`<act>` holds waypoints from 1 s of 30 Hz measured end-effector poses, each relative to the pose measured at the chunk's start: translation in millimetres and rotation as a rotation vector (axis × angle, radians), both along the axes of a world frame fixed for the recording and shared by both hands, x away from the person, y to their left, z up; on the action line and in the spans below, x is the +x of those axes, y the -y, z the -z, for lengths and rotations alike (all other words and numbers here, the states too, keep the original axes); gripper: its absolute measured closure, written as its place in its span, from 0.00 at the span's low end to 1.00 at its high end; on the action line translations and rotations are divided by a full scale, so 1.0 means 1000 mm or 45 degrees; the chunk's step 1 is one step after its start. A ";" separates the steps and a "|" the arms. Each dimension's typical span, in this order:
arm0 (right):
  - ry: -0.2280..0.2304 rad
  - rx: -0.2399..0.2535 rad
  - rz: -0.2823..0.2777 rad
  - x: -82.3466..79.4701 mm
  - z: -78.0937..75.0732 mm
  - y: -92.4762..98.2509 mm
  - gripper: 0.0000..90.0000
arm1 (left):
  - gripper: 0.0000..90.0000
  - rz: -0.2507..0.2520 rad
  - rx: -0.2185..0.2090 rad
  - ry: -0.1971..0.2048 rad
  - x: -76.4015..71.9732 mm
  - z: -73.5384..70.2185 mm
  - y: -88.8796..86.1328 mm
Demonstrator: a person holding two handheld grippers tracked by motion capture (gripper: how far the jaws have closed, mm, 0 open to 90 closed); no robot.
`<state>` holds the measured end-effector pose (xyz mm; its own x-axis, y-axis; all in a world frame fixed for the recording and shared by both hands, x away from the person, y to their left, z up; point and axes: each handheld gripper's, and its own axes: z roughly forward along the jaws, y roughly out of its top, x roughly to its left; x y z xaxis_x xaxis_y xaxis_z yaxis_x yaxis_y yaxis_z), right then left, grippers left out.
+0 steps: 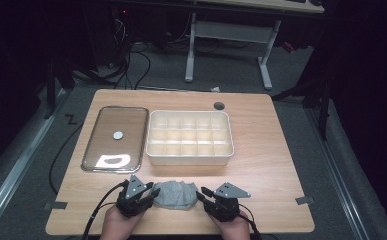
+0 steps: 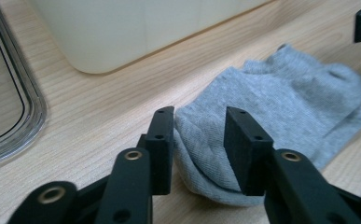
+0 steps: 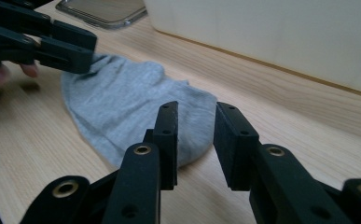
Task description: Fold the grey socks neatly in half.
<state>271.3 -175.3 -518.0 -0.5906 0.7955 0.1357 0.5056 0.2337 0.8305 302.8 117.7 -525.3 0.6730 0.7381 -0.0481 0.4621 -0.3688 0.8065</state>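
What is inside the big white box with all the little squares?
The compartments of the white box that show look empty, just bare pale bottoms. Its front wall hides parts of the nearest row, so something small could sit there unseen.

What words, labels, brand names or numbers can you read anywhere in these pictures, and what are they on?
None: no readable text in any view.
The sock: plain grey knit, no logo or label showing.
The divided box: plain cream, unmarked.
The clear lid: just a round white spot in the middle, with nothing legible on it.
Both tongs, left and right: plain black, unmarked.
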 end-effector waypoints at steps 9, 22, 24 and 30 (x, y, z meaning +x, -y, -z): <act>-0.025 -0.065 -0.037 0.000 0.007 -0.021 0.76 | 0.87 -0.008 0.040 0.001 0.001 0.002 0.002; -0.010 -0.293 -0.012 0.003 0.013 -0.021 0.73 | 0.96 0.010 0.050 -0.051 0.000 0.005 -0.012; -0.015 -0.288 -0.002 0.004 0.013 -0.018 0.72 | 0.88 0.008 0.034 -0.034 -0.001 0.004 -0.011; -0.028 -0.272 0.038 0.009 0.013 -0.004 0.71 | 0.72 0.065 -0.063 -0.019 0.000 -0.004 0.004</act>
<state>280.0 -171.7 -531.2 -0.5654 0.8244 -0.0251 0.5324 0.3881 0.7523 302.4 113.7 -521.4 0.7084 0.6995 -0.0938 0.4558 -0.3520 0.8176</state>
